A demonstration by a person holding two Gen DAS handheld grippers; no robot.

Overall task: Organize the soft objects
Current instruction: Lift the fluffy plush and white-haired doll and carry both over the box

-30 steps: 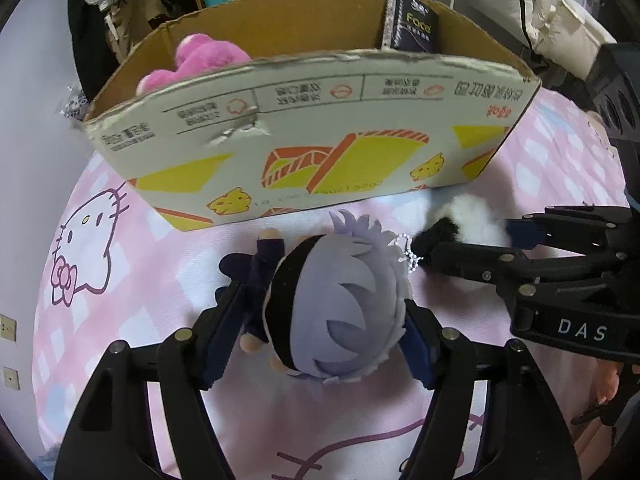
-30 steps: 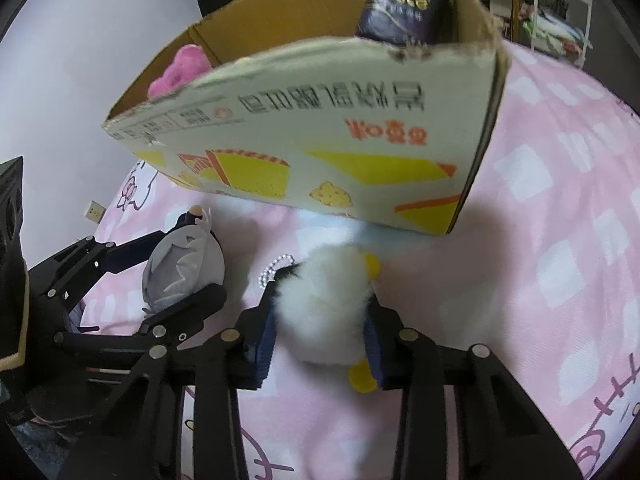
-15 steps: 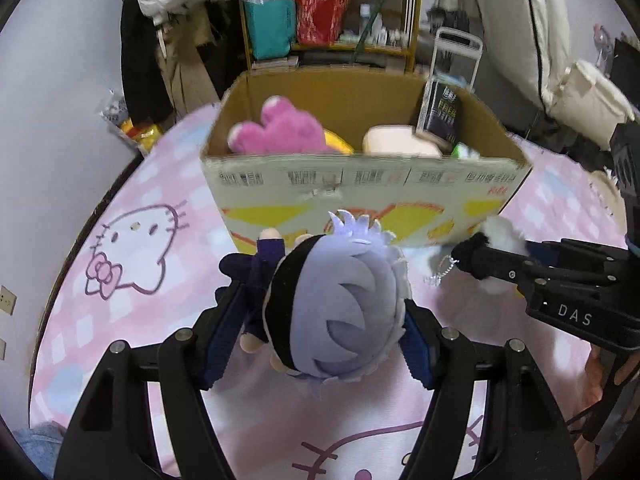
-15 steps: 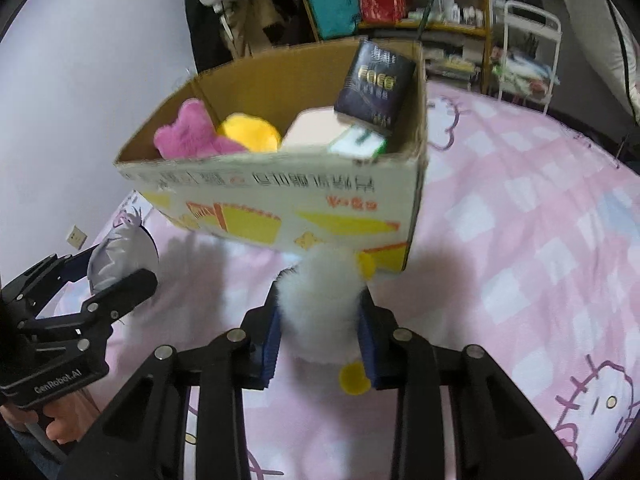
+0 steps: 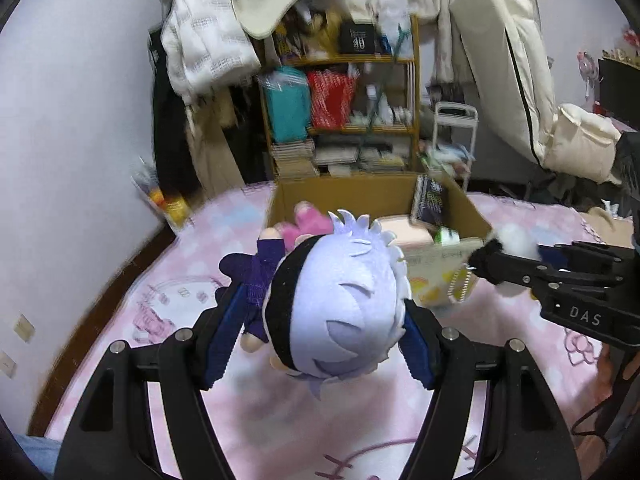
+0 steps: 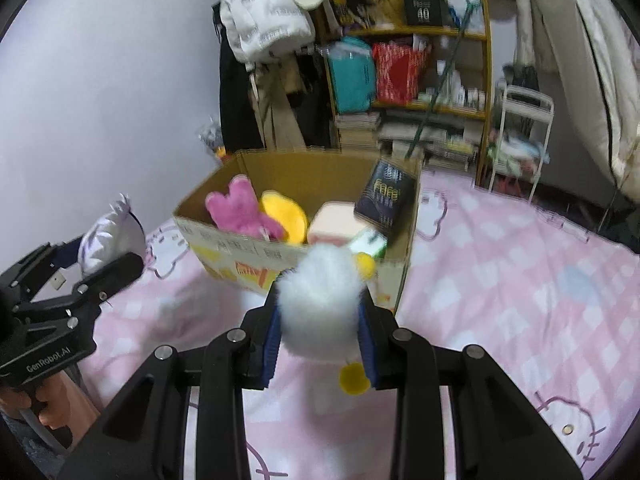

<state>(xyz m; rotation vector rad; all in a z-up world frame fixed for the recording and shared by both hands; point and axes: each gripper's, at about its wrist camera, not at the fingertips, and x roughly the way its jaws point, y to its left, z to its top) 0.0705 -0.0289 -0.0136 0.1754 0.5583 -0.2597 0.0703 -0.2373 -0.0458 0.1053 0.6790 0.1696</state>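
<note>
dim, motion-blurred, fisheye-warped edges

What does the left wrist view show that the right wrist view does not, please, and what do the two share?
Only the left wrist view shows the doll's purple hair from above, its dark blue arm, and the bead chain hanging from the white fluffy toy.

Only the right wrist view shows the yellow plush in the box and the fluffy toy's yellow feet.

Both show the cardboard box, the pink plush, the dark packet, the shelf, and both toys held between jaws above the pink bedspread.
</note>
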